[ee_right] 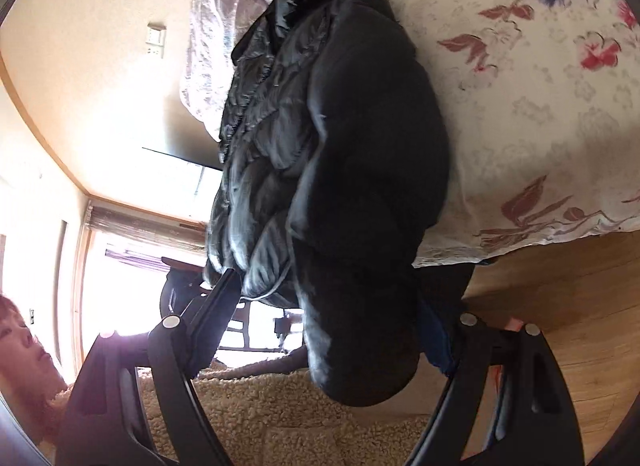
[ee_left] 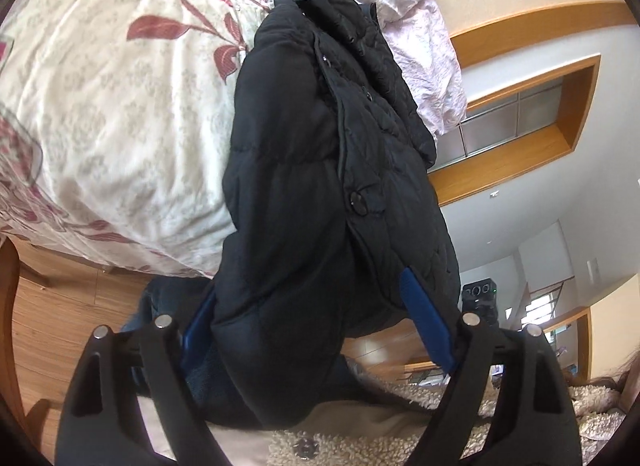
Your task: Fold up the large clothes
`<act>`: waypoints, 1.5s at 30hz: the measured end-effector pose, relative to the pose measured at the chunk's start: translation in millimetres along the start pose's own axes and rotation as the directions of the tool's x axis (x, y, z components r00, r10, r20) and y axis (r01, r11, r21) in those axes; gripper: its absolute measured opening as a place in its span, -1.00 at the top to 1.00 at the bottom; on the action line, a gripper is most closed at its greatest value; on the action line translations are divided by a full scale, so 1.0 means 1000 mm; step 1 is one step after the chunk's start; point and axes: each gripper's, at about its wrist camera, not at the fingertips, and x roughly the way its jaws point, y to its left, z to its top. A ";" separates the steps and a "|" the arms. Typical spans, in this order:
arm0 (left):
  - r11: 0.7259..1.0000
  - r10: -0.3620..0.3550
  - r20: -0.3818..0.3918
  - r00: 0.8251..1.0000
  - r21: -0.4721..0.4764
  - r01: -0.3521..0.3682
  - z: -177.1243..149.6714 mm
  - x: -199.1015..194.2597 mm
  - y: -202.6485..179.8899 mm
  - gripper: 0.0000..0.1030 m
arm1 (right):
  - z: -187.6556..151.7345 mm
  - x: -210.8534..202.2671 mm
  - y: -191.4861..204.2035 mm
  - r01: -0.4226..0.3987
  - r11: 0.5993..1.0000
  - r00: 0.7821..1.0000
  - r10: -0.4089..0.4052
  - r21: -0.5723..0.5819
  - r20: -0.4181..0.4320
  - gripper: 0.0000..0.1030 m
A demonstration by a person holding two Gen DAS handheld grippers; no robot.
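Observation:
A bulky black puffer jacket [ee_left: 320, 153] lies folded into a long thick bundle on the floral bed cover [ee_left: 120, 105]. Its near end hangs past the bed's edge. In the left wrist view my left gripper [ee_left: 308, 290] has its blue pads [ee_left: 424, 318] pressed against both sides of that near end, jaws wide. In the right wrist view the same jacket [ee_right: 360, 145] fills the gap of my right gripper [ee_right: 328, 290], whose fingers [ee_right: 224, 294] press its shiny quilted lining side and its matte outer side. Both grippers hold the near end side by side.
A crumpled pale quilt [ee_left: 420, 25] lies at the far end of the bed beside the jacket's collar. Wooden floor [ee_right: 560, 306] shows below the bed's edge. The person's cream fleece garment [ee_right: 260, 406] is close under both grippers. A bright window [ee_right: 120, 266] is on the left.

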 end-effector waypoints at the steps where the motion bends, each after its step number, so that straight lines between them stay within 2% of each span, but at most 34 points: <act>1: 1.000 0.007 -0.006 1.000 0.008 -0.007 -0.001 0.002 -0.001 -0.62 | -0.001 0.006 0.000 0.009 1.000 1.000 -0.009 0.002 -0.018 -0.60; 3: 0.998 0.039 -0.011 0.999 0.045 -0.038 -0.004 0.003 -0.007 -0.50 | -0.004 0.013 0.004 0.016 1.000 0.999 -0.017 -0.019 -0.037 -0.58; 5: 0.995 0.060 -0.012 0.998 0.085 -0.059 -0.005 0.000 -0.016 -0.25 | -0.008 0.015 0.014 0.024 0.998 0.999 -0.026 -0.066 -0.030 -0.14; 6: 0.994 0.063 -0.011 0.998 0.093 -0.062 -0.004 -0.002 -0.018 -0.18 | -0.009 0.015 0.019 0.028 0.996 0.999 -0.030 -0.086 -0.025 -0.07; 8: 0.993 0.068 -0.007 0.998 0.102 -0.067 -0.002 -0.006 -0.021 0.04 | -0.010 0.012 0.022 0.016 0.995 1.000 -0.018 -0.098 -0.020 0.27; 9: 0.992 0.072 -0.006 0.997 0.105 -0.071 -0.001 -0.007 -0.021 0.09 | -0.010 0.010 0.022 0.016 0.995 1.000 -0.018 -0.099 -0.017 0.33; 11: 0.991 0.071 -0.004 0.997 0.113 -0.070 0.000 -0.008 -0.023 0.38 | -0.011 0.005 0.025 0.028 0.993 1.000 -0.028 -0.117 -0.003 0.59; 13: 0.990 0.071 0.002 0.997 0.125 -0.070 0.002 -0.010 -0.026 0.51 | -0.013 0.001 0.033 0.046 0.988 0.999 -0.044 -0.145 0.019 0.74; 17: 0.987 0.043 0.045 0.998 0.150 -0.049 0.009 -0.018 -0.041 0.65 | -0.012 -0.013 0.065 0.107 0.960 0.991 -0.081 -0.259 0.111 0.83; 21: 0.980 0.008 0.130 0.992 0.197 -0.033 0.022 -0.034 -0.066 0.68 | -0.005 -0.025 0.107 0.161 0.919 0.973 -0.087 -0.360 0.215 0.84; 23: 0.975 -0.005 0.167 0.986 0.218 -0.032 0.029 -0.043 -0.076 0.69 | 0.003 -0.032 0.132 0.197 0.896 0.953 -0.080 -0.399 0.292 0.84; 25: 0.970 -0.016 0.211 0.977 0.239 -0.035 0.041 -0.051 -0.089 0.69 | 0.012 -0.038 0.154 0.251 0.872 0.925 -0.088 -0.420 0.371 0.85; 28: 0.963 -0.018 0.275 0.961 0.262 -0.057 0.061 -0.063 -0.106 0.71 | 0.029 -0.047 0.178 0.302 0.849 0.888 -0.086 -0.433 0.452 0.85; 31: 0.959 -0.025 0.328 0.944 0.274 -0.069 0.087 -0.070 -0.123 0.72 | 0.049 -0.051 0.209 0.370 0.812 0.840 -0.086 -0.451 0.536 0.85; 35: 0.953 -0.011 0.388 0.922 0.283 -0.108 0.130 -0.066 -0.143 0.72 | 0.080 -0.051 0.242 0.478 0.750 0.760 -0.091 -0.458 0.643 0.85; 39: 0.953 -0.003 0.440 0.898 0.274 -0.131 0.167 -0.060 -0.156 0.72 | 0.108 -0.044 0.257 0.538 0.724 0.701 -0.100 -0.432 0.706 0.85; 45: 0.950 0.018 0.472 0.882 0.265 -0.162 0.212 -0.046 -0.165 0.72 | 0.144 -0.025 0.264 0.611 0.696 0.635 -0.146 -0.377 0.758 0.85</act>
